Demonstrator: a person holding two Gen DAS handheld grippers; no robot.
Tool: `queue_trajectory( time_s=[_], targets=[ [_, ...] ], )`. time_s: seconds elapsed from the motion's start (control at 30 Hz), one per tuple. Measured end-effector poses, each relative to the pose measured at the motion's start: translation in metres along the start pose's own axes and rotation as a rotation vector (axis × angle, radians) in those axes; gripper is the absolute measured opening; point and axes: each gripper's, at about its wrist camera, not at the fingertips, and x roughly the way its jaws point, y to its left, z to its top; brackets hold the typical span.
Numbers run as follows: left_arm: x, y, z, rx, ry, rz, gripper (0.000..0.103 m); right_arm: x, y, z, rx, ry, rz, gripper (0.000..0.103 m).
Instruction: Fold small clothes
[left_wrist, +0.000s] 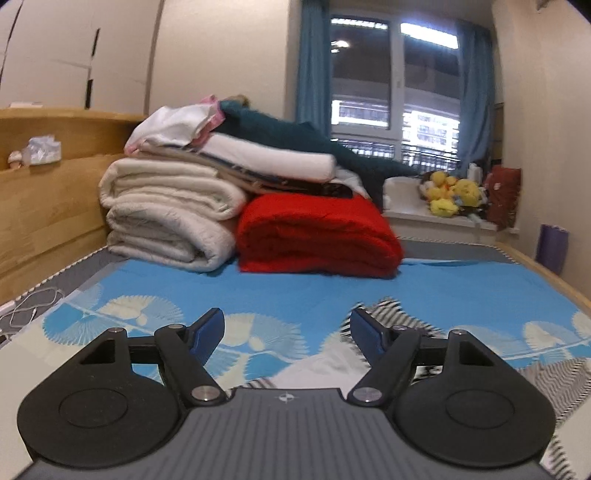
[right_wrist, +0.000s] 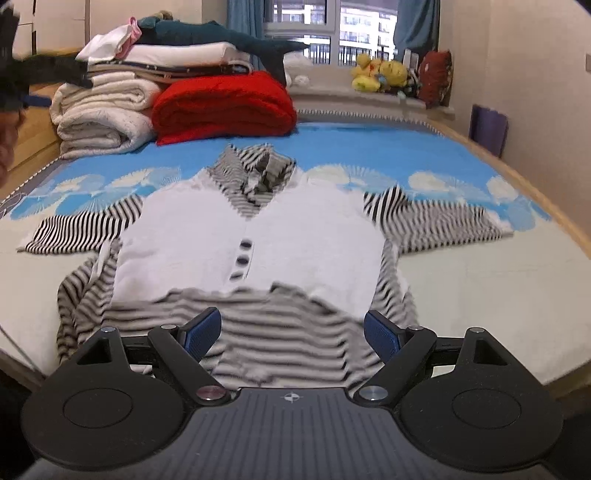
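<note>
A small white top (right_wrist: 295, 229) with black-and-white striped sleeves, collar and hem lies spread face up on the blue patterned bed sheet (right_wrist: 369, 147). Its dark buttons run down the middle. My right gripper (right_wrist: 292, 321) hovers over the striped hem at the near edge, open, its blue pads apart with nothing pinched. In the left wrist view my left gripper (left_wrist: 287, 321) is open and raised, looking across the bed. Only a striped corner of the top (left_wrist: 391, 314) shows beside its right finger. A dark blurred shape (right_wrist: 40, 72) at the top left of the right wrist view looks like the left gripper.
Folded cream blankets (left_wrist: 166, 218), a red blanket (left_wrist: 317, 232) and a teal one are stacked at the head of the bed. A wooden headboard (left_wrist: 44, 192) runs on the left, with a white cable (left_wrist: 33, 306) below it. Yellow plush toys (left_wrist: 447, 192) sit by the window. A purple item (left_wrist: 552, 247) leans on the right wall.
</note>
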Motion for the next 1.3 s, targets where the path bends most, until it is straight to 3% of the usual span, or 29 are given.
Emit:
queue_trajectory(
  time_s=[0.07,0.17,0.27,0.37,0.47,0.63,0.73,0.8,0.9,1.03,1.17,1.2,1.3],
  targets=[
    [0.022,0.022,-0.015,-0.037,0.040,0.031,0.080,0.002,-0.001,0.018,-0.021,-0.041,-0.009,0.086],
    [0.057,0.050,-0.030,-0.113,0.167,0.056,0.076,0.010,0.001,0.049,-0.041,-0.110,-0.017,0.086],
    [0.081,0.076,-0.028,-0.171,0.206,0.087,0.076,0.028,0.011,0.082,-0.036,-0.161,0.000,0.086],
    [0.105,0.114,-0.032,-0.259,0.268,0.117,0.074,0.060,0.030,0.112,-0.032,-0.150,0.052,0.086],
    [0.117,0.152,-0.045,-0.334,0.334,0.159,0.070,0.090,0.055,0.144,-0.022,-0.152,0.100,0.086],
    [0.131,0.197,-0.068,-0.401,0.383,0.237,0.060,0.129,0.083,0.191,-0.023,-0.233,0.167,0.086],
    [0.140,0.223,-0.081,-0.453,0.403,0.278,0.060,0.154,0.084,0.195,-0.016,-0.264,0.188,0.084],
    [0.147,0.240,-0.093,-0.506,0.441,0.317,0.060,0.176,0.084,0.191,-0.021,-0.200,0.177,0.073],
    [0.158,0.266,-0.111,-0.658,0.489,0.350,0.060,0.196,0.082,0.194,-0.024,-0.116,0.240,0.065],
    [0.170,0.286,-0.129,-0.781,0.533,0.413,0.060,0.200,0.075,0.211,-0.035,-0.176,0.299,0.061],
    [0.181,0.297,-0.143,-0.838,0.574,0.444,0.060,0.218,0.063,0.213,-0.028,-0.150,0.264,0.055],
    [0.184,0.296,-0.144,-0.845,0.572,0.449,0.057,0.222,0.058,0.212,-0.007,-0.129,0.259,0.054],
    [0.188,0.291,-0.139,-0.818,0.572,0.443,0.004,0.237,0.044,0.211,0.066,-0.068,0.253,0.049]
  ],
)
